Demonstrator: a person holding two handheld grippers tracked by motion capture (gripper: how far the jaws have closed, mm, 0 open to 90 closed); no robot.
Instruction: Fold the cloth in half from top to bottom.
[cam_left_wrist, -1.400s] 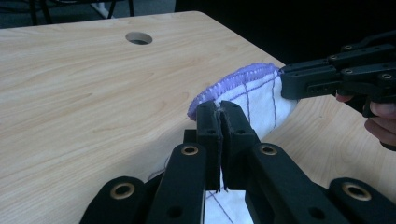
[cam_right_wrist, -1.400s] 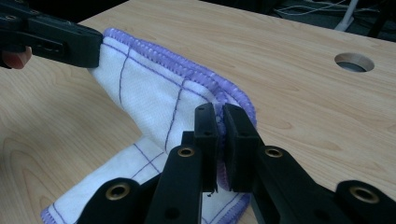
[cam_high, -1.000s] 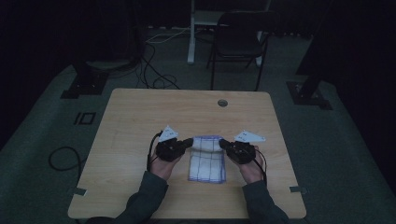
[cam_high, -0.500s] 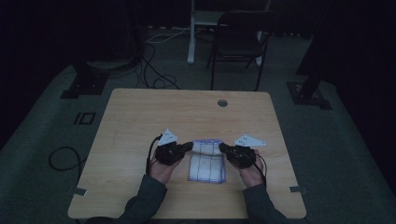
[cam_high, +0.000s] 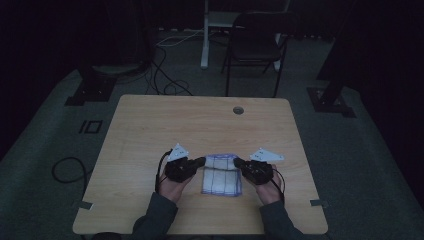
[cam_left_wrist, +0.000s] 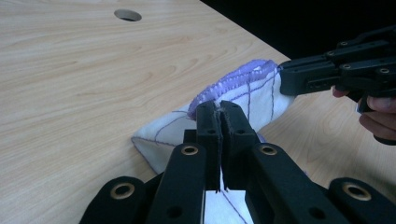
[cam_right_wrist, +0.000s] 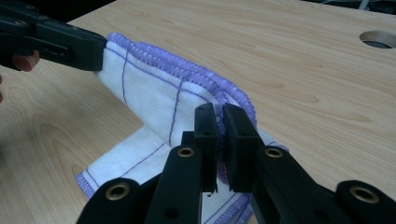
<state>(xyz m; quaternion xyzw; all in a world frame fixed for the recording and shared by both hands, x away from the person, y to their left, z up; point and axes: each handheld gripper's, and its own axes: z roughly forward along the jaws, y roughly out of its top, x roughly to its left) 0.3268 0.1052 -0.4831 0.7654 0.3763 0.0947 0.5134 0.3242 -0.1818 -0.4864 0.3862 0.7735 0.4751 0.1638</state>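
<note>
A white cloth with purple stitching and grid lines lies on the wooden table, near its front edge. My left gripper is shut on the cloth's far left corner, and my right gripper is shut on its far right corner. In the left gripper view the jaws pinch the purple hem of the cloth, with the right gripper clamped on the other end. In the right gripper view the jaws hold the raised fold of the cloth, and the left gripper grips the far corner.
A round cable hole sits near the table's far edge. A dark chair and a white desk leg stand beyond the table. Cables lie on the floor at the left. Bare wood spreads to both sides of the cloth.
Both grippers have drawn the cloth's far edge a little toward the person, so the cloth looks shorter. Both grips stay shut on the corners.
</note>
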